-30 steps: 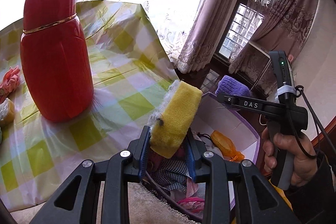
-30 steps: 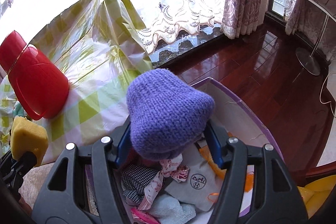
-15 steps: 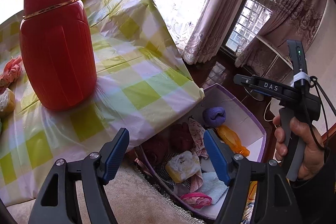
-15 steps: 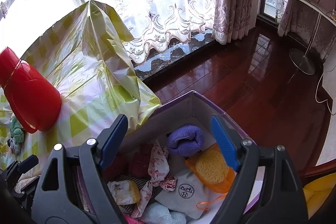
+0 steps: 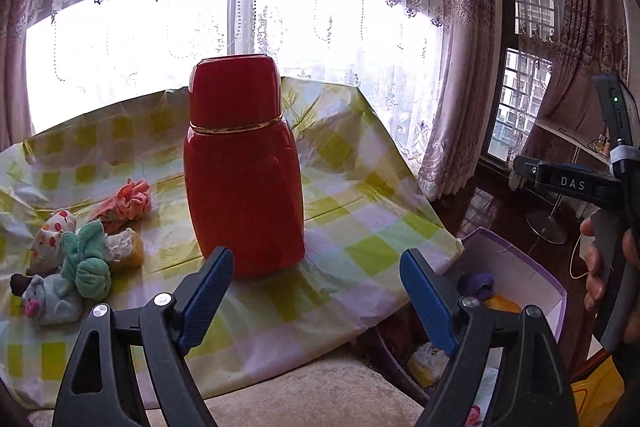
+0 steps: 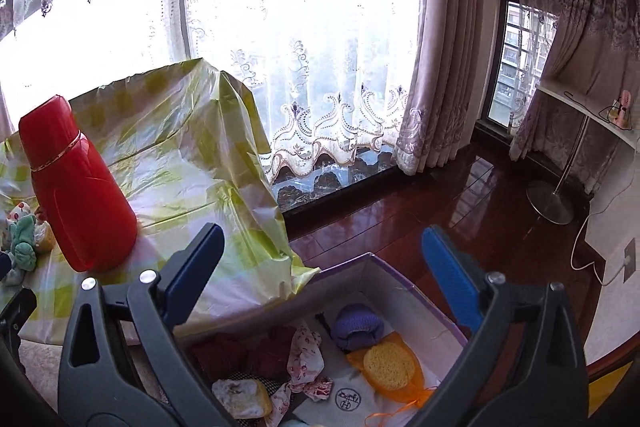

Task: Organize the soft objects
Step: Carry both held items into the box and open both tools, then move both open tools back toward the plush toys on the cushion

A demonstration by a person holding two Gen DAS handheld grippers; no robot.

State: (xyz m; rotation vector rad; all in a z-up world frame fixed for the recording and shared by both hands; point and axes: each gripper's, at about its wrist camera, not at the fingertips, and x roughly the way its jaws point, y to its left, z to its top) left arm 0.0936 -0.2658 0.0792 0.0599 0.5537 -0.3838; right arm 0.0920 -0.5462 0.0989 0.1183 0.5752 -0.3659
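My left gripper [image 5: 316, 293] is open and empty, raised over the table's front edge and facing the red thermos [image 5: 242, 167]. My right gripper [image 6: 320, 267] is open and empty above the purple-rimmed box [image 6: 416, 297]. In the box lie the purple knit piece [image 6: 358, 327], the yellow sponge [image 6: 244, 397], an orange-netted sponge [image 6: 390, 363] and a floral cloth [image 6: 306, 357]. On the table's left lie soft items: a teal cloth [image 5: 86, 259], a pink scrunchie [image 5: 128, 203], a grey mouse toy [image 5: 48, 297], a cherry-print sock [image 5: 50, 239] and a yellow sponge [image 5: 124, 249].
The table has a yellow checked plastic cover [image 5: 352, 223]. The box also shows at the left wrist view's lower right [image 5: 520, 263]. A floor lamp base [image 6: 548, 199] stands on the dark wood floor. Lace curtains cover the window behind.
Both grippers opened and dropped the yellow sponge and the purple knit piece into the box. Both then rose, and the left swung toward the table.
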